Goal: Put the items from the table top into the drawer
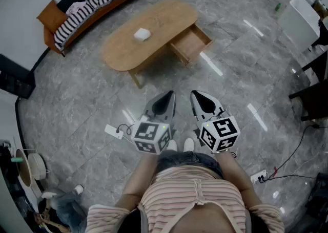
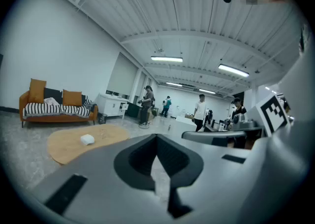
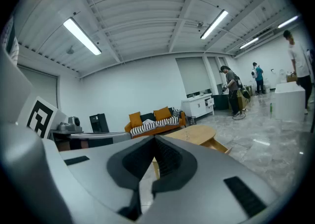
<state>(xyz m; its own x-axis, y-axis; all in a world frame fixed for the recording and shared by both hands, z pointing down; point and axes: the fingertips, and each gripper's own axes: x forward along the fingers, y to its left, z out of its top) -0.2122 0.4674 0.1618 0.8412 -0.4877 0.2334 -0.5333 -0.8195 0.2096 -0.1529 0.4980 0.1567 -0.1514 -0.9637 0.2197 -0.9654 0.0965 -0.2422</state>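
A small white item [image 1: 142,34] lies on the oval wooden coffee table [image 1: 123,53], well ahead of me across the grey floor. The table's drawer [image 1: 192,44] is pulled open on its right side. My left gripper [image 1: 167,97] and right gripper [image 1: 197,96] are held side by side in front of my body, far short of the table, both shut and empty. The left gripper view shows its gripper [image 2: 156,138] with the white item [image 2: 87,139] on the table [image 2: 69,146] at the left. Beyond the right gripper [image 3: 154,140], its view shows the table [image 3: 199,133] and the drawer [image 3: 218,145].
An orange sofa [image 1: 51,19] with a striped blanket stands behind the table. A power strip [image 1: 114,131] and cables lie on the floor near my left foot. Dark chairs [image 1: 312,93] stand at the right. Several people [image 2: 146,104] stand far off by a white cabinet [image 2: 112,105].
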